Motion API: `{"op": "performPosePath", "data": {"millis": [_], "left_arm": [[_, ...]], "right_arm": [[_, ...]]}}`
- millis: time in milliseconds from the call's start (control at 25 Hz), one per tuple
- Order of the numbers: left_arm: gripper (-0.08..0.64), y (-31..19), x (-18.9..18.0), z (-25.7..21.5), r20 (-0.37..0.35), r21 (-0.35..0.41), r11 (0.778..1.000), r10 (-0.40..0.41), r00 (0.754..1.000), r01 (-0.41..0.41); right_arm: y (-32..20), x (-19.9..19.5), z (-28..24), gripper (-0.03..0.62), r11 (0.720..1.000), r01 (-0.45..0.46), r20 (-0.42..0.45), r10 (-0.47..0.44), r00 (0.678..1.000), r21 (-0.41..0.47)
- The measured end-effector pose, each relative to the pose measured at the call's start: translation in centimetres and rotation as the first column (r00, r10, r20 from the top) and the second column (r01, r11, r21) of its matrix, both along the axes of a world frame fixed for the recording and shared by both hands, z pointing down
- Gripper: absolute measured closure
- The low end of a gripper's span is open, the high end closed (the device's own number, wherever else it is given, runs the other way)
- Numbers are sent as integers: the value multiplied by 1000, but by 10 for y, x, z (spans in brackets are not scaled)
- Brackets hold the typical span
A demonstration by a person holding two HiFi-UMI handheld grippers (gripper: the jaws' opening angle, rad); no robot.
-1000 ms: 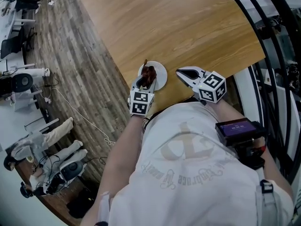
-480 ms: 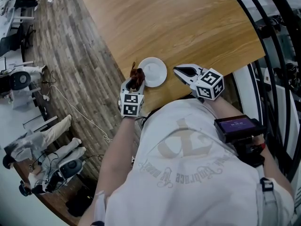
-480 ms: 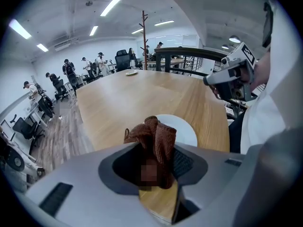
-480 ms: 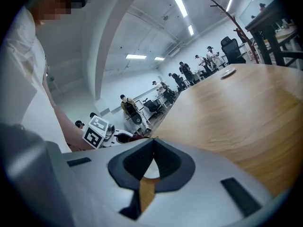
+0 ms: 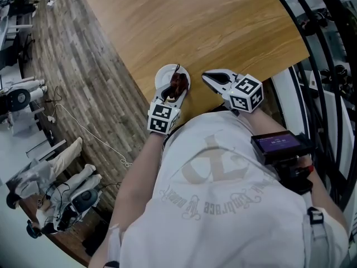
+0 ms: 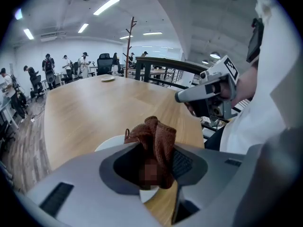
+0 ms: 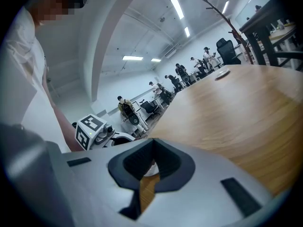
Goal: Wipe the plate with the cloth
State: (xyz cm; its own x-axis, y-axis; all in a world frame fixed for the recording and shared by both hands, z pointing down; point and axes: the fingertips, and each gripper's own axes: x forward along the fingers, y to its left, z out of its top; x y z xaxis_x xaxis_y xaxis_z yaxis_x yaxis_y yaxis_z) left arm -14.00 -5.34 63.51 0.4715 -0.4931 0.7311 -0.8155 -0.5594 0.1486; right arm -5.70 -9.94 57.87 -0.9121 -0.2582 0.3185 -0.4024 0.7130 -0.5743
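Plate [image 5: 165, 76], white, near the edge of the wooden table [image 5: 212, 27]. Left gripper [image 5: 173, 92]: fingers closed on a bunched brown cloth [image 5: 178, 84], held over the plate's right part. Right gripper [image 5: 209, 78]: beside the plate, fingers closed, empty.

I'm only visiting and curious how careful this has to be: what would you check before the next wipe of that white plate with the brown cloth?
1. Cloth held: ok. The left gripper has its jaws shut on the brown cloth.
2. Cloth over the plate: ok by the head view. Whether it presses on the plate: cannot tell.
3. Plate steadied: not ok. The right gripper is shut, empty and apart from the plate.
4. Plate safely on the table: probably not ok. It lies close to the table's edge.
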Motion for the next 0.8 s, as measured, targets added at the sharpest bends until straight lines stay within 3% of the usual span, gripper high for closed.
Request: {"op": "performPosePath", "data": {"millis": [320, 440, 800], "left_arm": [[394, -6, 34, -21, -62, 23, 994, 106, 992, -105], [393, 0, 36, -17, -26, 9, 991, 135, 991, -135], [393, 24, -11, 1, 86, -23, 998, 52, 995, -50]], "right_arm": [[-5, -8, -5, 580, 1000, 0, 1, 0, 1000, -5], [-4, -10, -6, 580, 1000, 9, 1, -9, 1000, -4], [3, -15, -3, 580, 998, 57, 5, -57, 998, 7]]}}
